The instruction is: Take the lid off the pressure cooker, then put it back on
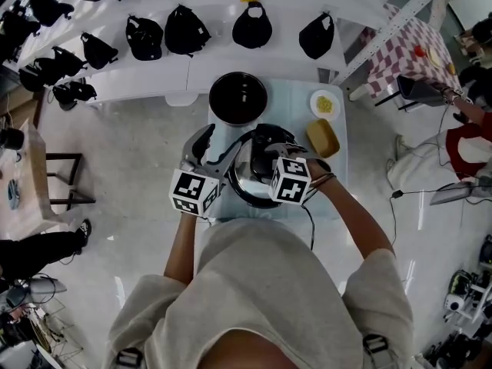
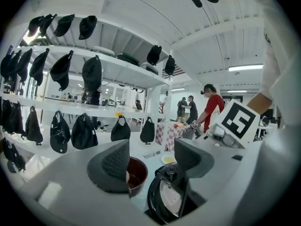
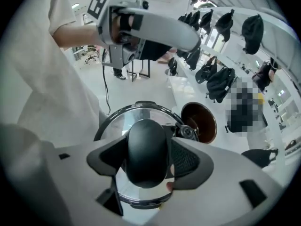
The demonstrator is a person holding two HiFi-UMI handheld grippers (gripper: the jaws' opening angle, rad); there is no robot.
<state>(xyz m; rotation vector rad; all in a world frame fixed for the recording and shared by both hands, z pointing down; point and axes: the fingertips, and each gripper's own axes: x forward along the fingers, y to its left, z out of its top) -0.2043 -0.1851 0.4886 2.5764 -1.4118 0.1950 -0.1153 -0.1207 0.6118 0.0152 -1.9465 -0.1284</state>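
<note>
Now we hold the lid (image 1: 247, 177) by its black knob (image 3: 146, 142), with the right gripper (image 3: 148, 158) clamped tight on it. The lid is over the near half of the table (image 1: 292, 98), apart from the uncovered cooker pot (image 1: 238, 98) at the far side, and we cannot tell whether it rests on the table or hangs above it. Our left gripper (image 2: 153, 161) is just left of the lid's rim with its jaws wide apart and nothing between them. Right of the pot lies a small plate (image 1: 324, 104) of yellow bits, with a yellow block (image 1: 323, 137) nearer to us.
</note>
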